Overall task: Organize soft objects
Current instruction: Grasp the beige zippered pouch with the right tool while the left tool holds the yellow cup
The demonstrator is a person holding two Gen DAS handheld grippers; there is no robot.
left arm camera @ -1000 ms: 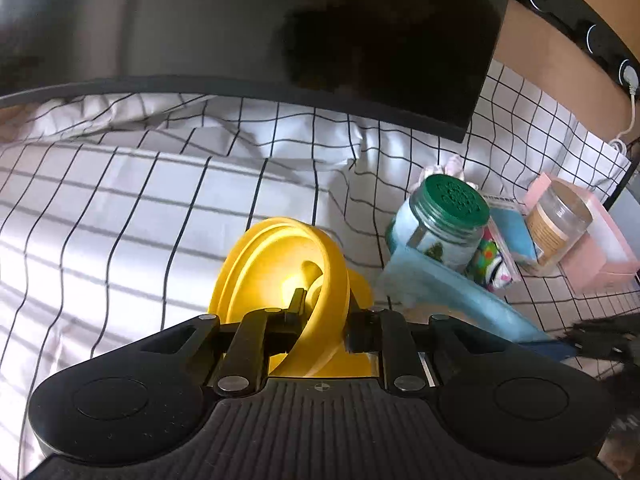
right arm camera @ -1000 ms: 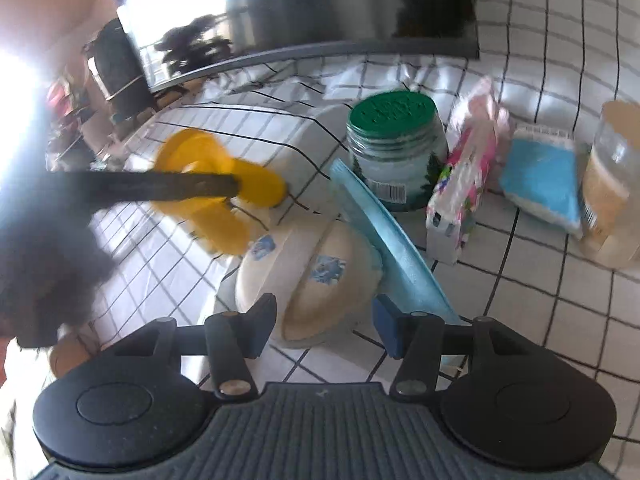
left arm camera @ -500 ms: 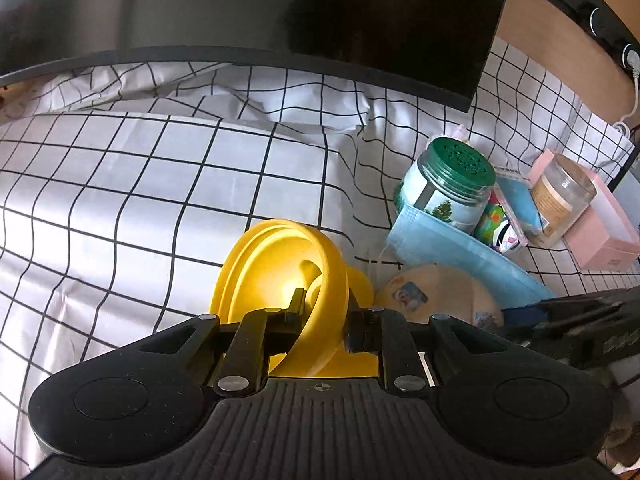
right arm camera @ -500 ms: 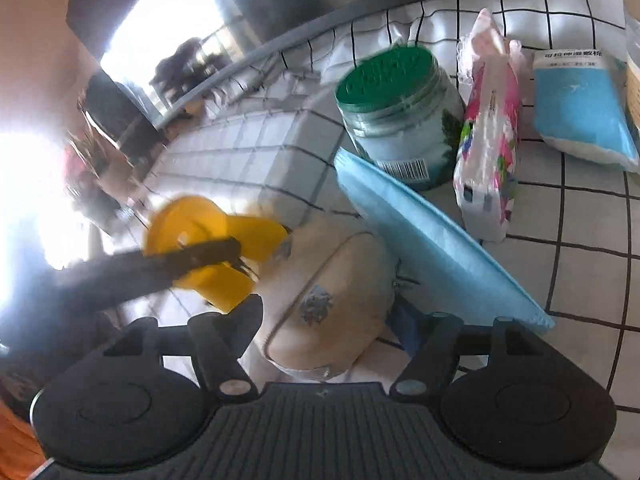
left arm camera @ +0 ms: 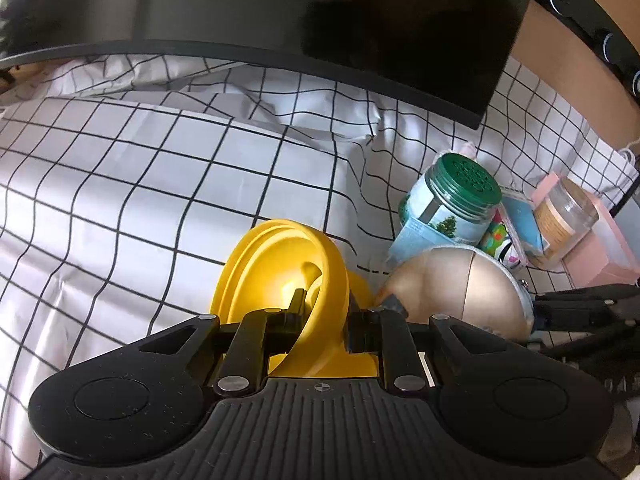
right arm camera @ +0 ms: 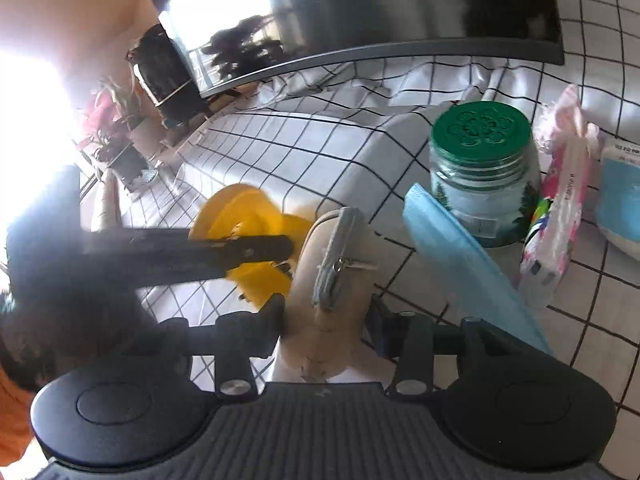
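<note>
Your right tool [right arm camera: 326, 318] pinches the beige pouch [right arm camera: 334, 276] between its fingers, lifted just left of the blue mask [right arm camera: 460, 256]. Your left tool [left arm camera: 320, 320] is clamped on the yellow cup [left arm camera: 280, 268], right beside the pouch.

The left gripper [left arm camera: 323, 312] is clamped on a yellow piece [left arm camera: 280, 268], while the right gripper [right arm camera: 326, 320] beside it squeezes a beige zippered pouch [right arm camera: 332, 276] between its fingers.

Left hand-held gripper [left arm camera: 320, 316] clamps yellow object [left arm camera: 280, 276]; beige pouch [left arm camera: 452, 292] beside.
</note>
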